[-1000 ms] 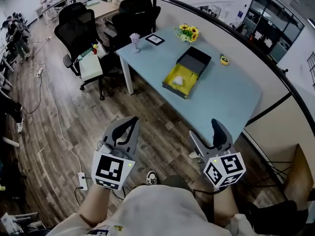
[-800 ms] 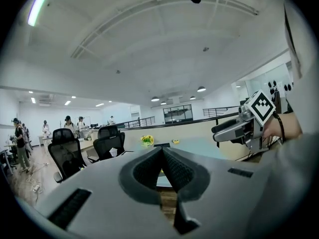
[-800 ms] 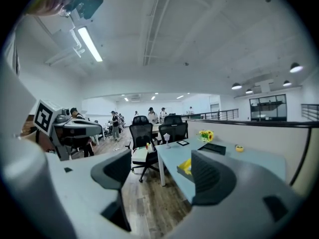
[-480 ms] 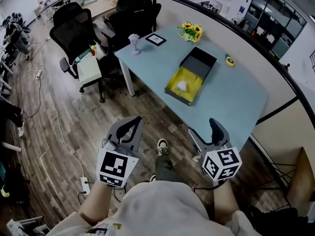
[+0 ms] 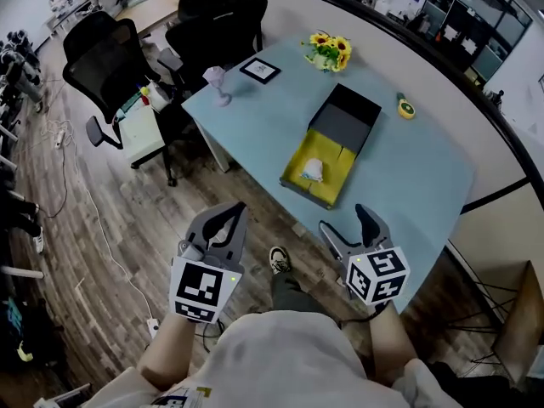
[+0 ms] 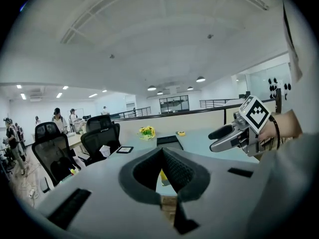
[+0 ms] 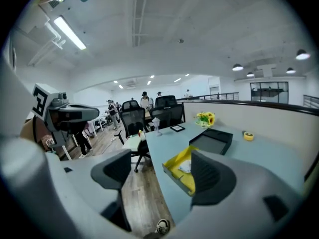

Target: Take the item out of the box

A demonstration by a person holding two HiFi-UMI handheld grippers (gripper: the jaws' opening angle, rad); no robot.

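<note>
An open box [image 5: 299, 155] with a yellow lining lies near the front edge of the light-blue table [image 5: 408, 172]; its black lid [image 5: 347, 119] is folded back behind it. A small white item [image 5: 313, 170] rests inside. Both grippers hang over the wooden floor, short of the table. My left gripper [image 5: 235, 210] is shut with nothing in it. My right gripper [image 5: 348, 225] stands open and empty. In the right gripper view the box [image 7: 175, 163] and the item [image 7: 185, 168] show between the spread jaws [image 7: 164, 176]. In the left gripper view, a yellow sliver of the box [image 6: 163, 176] shows through the gap.
On the table stand sunflowers [image 5: 326, 53], a framed picture [image 5: 260, 70], a pale goblet [image 5: 218, 81] and a yellow tape roll [image 5: 406, 109]. Black office chairs [image 5: 100, 62] and a white side cabinet [image 5: 140, 130] stand left of it. My shoe [image 5: 279, 259] is on the floor.
The table and box have come closer and lower in the head view as I step toward them. Both grippers keep their pose, left shut and right open.
</note>
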